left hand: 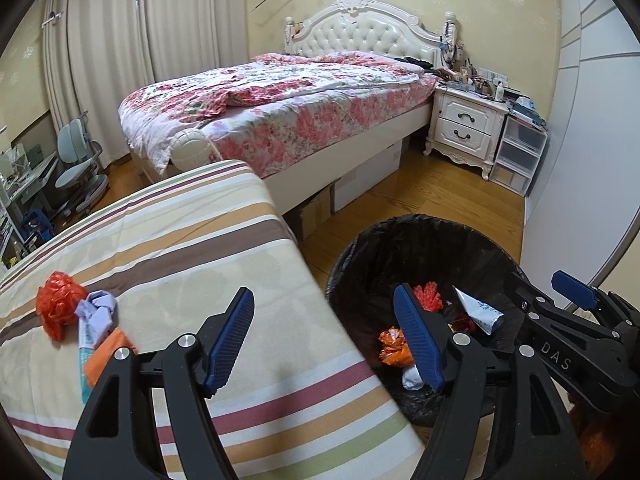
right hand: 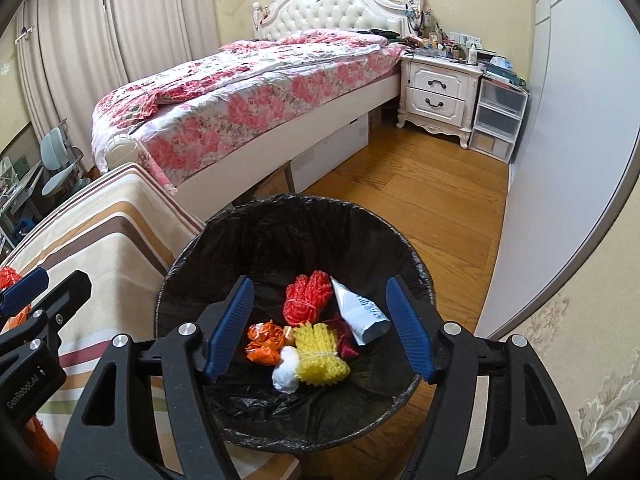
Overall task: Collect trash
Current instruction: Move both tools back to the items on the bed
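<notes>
We held both grippers over the edge of a striped bedspread (left hand: 172,264) and a bin (right hand: 192,264) lined with a black bag. Our left gripper (left hand: 324,336) stood with its jaws apart and nothing between them, straddling the spread's edge and the bin's rim. Our right gripper (right hand: 320,328) was likewise parted and empty, hanging right above the bin's mouth.

Below the right gripper, in the bin, lay the trash already dropped: a red net (right hand: 308,298), a yellow net (right hand: 320,356), an orange wad (right hand: 266,342), a white wad (right hand: 286,372) and a flattened tube (right hand: 360,314) leaning on the far right wall of the bag. A dark red scrap sat between the yellow net and the tube.

To the left of the left gripper, on the spread, more trash lay in a cluster: a crumpled orange bag (left hand: 60,306), a lilac paper (left hand: 98,310) touching it, a pale tube (left hand: 86,352) and an orange piece (left hand: 110,350) nearest the left finger.

Ahead of both grippers ran a wooden floor (right hand: 420,200), then a floral bed (left hand: 280,108) with a white tufted headboard (left hand: 360,36). Boxes sat under the bed. To the right of it stood a white nightstand (right hand: 438,88), its top cluttered, and clear plastic drawers (right hand: 496,120) beside it. Curtains (left hand: 132,40) covered the far left wall, with desk chairs (left hand: 78,160) below them.
</notes>
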Action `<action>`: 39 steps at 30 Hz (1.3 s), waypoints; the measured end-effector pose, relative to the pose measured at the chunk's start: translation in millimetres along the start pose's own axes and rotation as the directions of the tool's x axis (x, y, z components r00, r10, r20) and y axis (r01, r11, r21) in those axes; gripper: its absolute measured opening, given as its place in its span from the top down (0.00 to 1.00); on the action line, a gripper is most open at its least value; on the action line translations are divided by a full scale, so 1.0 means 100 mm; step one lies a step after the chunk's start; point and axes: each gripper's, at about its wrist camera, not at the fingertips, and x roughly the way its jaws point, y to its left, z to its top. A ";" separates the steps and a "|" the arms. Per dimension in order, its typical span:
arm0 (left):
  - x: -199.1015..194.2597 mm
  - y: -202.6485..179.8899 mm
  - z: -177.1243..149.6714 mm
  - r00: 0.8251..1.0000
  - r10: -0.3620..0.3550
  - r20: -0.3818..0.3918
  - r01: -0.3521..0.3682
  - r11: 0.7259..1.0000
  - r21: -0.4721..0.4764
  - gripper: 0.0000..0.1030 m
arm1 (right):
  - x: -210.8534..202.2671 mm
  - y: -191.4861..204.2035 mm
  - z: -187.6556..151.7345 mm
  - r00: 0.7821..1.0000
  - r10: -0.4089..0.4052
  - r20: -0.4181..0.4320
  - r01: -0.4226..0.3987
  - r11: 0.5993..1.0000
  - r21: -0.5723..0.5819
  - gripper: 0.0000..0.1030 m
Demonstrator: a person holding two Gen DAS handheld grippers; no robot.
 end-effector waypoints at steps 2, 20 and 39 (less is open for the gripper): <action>-0.05 0.08 -0.03 1.000 0.010 0.000 -0.010 1.000 -0.014 0.32 | -0.02 0.07 -0.01 1.000 0.010 -0.001 -0.010 1.000 -0.009 0.35; -0.54 1.19 -0.43 0.986 0.167 -0.025 -0.169 0.968 -0.187 0.29 | -0.18 0.99 -0.19 0.988 0.146 -0.050 -0.152 0.979 -0.133 0.34; -0.83 2.19 -0.91 0.945 0.315 -0.094 -0.328 0.893 -0.308 0.29 | -0.42 2.23 -0.39 0.952 0.288 -0.106 -0.307 0.900 -0.310 0.34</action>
